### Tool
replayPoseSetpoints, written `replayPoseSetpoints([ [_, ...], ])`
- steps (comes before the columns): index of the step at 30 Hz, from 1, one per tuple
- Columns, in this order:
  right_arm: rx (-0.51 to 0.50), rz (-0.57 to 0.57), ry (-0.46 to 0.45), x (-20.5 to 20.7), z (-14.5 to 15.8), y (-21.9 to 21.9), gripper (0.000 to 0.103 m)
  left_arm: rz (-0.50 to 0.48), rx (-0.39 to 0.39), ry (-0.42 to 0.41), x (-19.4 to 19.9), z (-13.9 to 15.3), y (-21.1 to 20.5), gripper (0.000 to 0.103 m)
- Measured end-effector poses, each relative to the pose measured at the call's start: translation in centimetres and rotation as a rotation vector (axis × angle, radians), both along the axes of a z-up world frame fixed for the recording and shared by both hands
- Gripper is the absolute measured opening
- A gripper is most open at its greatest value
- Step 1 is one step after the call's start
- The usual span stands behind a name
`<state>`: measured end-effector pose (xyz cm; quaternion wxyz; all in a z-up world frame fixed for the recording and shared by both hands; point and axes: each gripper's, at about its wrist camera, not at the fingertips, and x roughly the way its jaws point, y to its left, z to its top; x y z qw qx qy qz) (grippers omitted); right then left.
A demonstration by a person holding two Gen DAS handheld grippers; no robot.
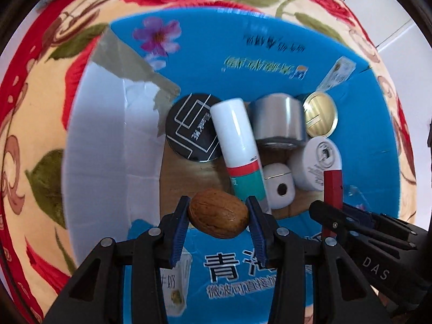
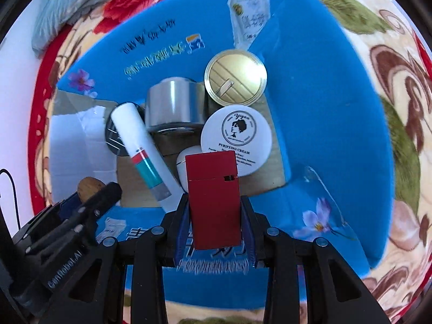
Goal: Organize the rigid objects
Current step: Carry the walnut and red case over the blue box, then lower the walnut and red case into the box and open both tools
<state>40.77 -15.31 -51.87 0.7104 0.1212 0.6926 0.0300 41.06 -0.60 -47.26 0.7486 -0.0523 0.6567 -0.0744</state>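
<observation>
My left gripper [image 1: 218, 216] is shut on a brown walnut [image 1: 218, 218], held above the near side of an open blue cardboard box [image 1: 259, 54]. My right gripper [image 2: 214, 216] is shut on a flat red case [image 2: 213, 199], upright between the pads, over the same box [image 2: 324, 108]. The box holds a black round tin [image 1: 191, 127], a white tube with a red and teal band [image 1: 237, 145], a silver jar [image 1: 279, 118], a gold lid [image 1: 320, 114], a white cream jar [image 2: 236, 136] and a small white object [image 1: 279, 186]. Each gripper shows in the other's view, the right one [image 1: 332, 210] with the red case, the left one [image 2: 94, 189] with the walnut.
The box lies on a floral blanket [image 1: 40, 108] with red roses and green leaves. Its flaps stand open, a white inner flap [image 1: 108, 135] on the left and blue flaps on the other sides. A grey-blue cushion [image 2: 62, 5] sits at the far left.
</observation>
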Motion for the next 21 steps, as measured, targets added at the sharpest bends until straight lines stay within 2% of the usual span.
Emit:
replayPoseSetpoints([
  [12, -0.054, 0.031, 0.047, 0.7, -4.8, 1.9, 0.037, 0.014, 0.008, 0.056, 0.1, -3.2, 0.5, 0.039],
  [21, -0.076, 0.034, 0.052, 2.3, -5.8, 1.3, 0.037, 0.001, 0.000, 0.121, 0.6, -5.2, 0.8, 0.039],
])
